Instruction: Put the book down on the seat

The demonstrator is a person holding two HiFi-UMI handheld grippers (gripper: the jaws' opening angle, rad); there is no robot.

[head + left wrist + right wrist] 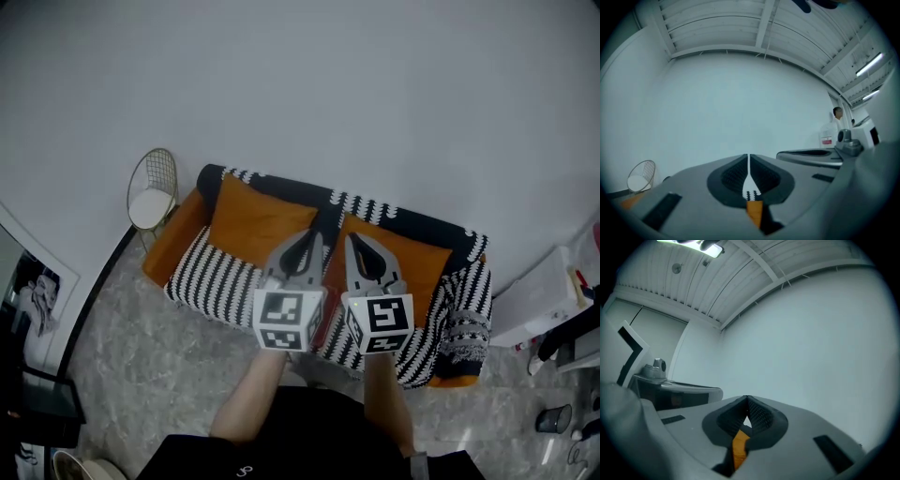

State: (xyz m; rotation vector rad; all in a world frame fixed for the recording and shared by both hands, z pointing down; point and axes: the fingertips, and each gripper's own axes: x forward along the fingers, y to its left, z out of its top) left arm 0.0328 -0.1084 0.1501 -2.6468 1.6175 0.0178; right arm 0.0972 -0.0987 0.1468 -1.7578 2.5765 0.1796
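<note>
A sofa [225, 272] with a black-and-white striped cover and two orange cushions [253, 220] stands against the white wall. I hold both grippers side by side over its seat, pointing at the wall. The left gripper [309, 236] is shut with nothing between its jaws, which meet in the left gripper view [748, 157]. My right gripper [352, 239] is also shut and empty [746, 400]. A red sliver [328, 323] shows between the two marker cubes; I cannot tell whether it is the book. Orange cushion shows through the slit behind each pair of jaws.
A round wire chair [153, 192] with a white pad stands left of the sofa. At the right are a white box-like unit [544, 295] and dark items on the marble floor [141, 375]. A person [837, 112] stands far off in the left gripper view.
</note>
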